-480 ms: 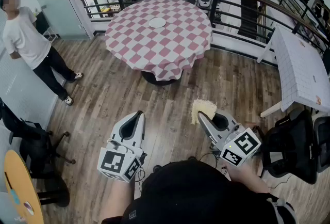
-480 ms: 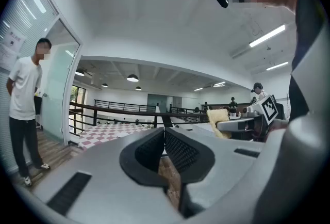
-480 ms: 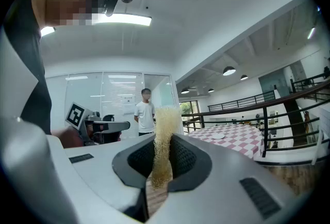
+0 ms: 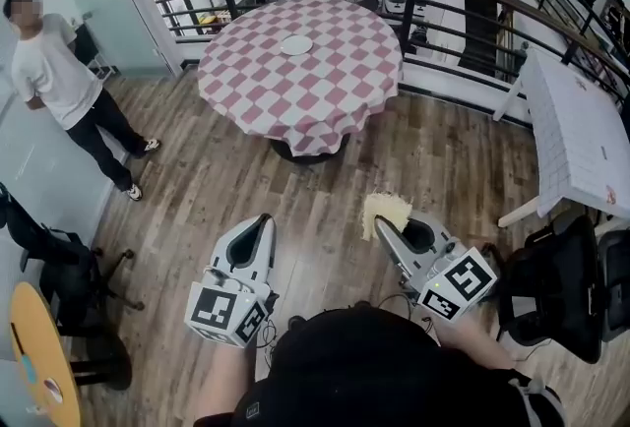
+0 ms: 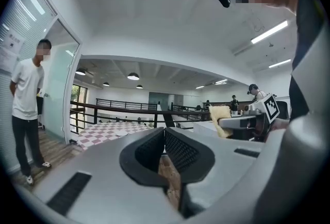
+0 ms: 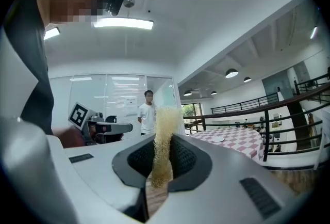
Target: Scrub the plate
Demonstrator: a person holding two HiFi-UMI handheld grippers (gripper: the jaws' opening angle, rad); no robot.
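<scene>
A white plate (image 4: 296,45) lies on the round table (image 4: 335,91) with a pink-and-white checked cloth, far ahead of both grippers. It shows small in the left gripper view as the plate (image 5: 121,134) and in the right gripper view as the plate (image 6: 218,139). My right gripper (image 4: 378,224) is shut on a yellowish scrub pad (image 4: 385,211), which stands up between its jaws as the pad (image 6: 164,140). My left gripper (image 4: 264,222) is shut with nothing in it, held low over the wooden floor; its jaw tips (image 5: 164,132) meet.
A person in a white T-shirt (image 4: 61,71) stands at the left by a glass wall. A curved black railing (image 4: 443,17) runs behind the round table. A white table (image 4: 576,135) stands at right, black chairs (image 4: 551,287) close by, an orange table edge (image 4: 34,356) lower left.
The view has shifted slightly; both grippers keep almost the same place. The right gripper still holds the pad. The person at left has barely moved.
</scene>
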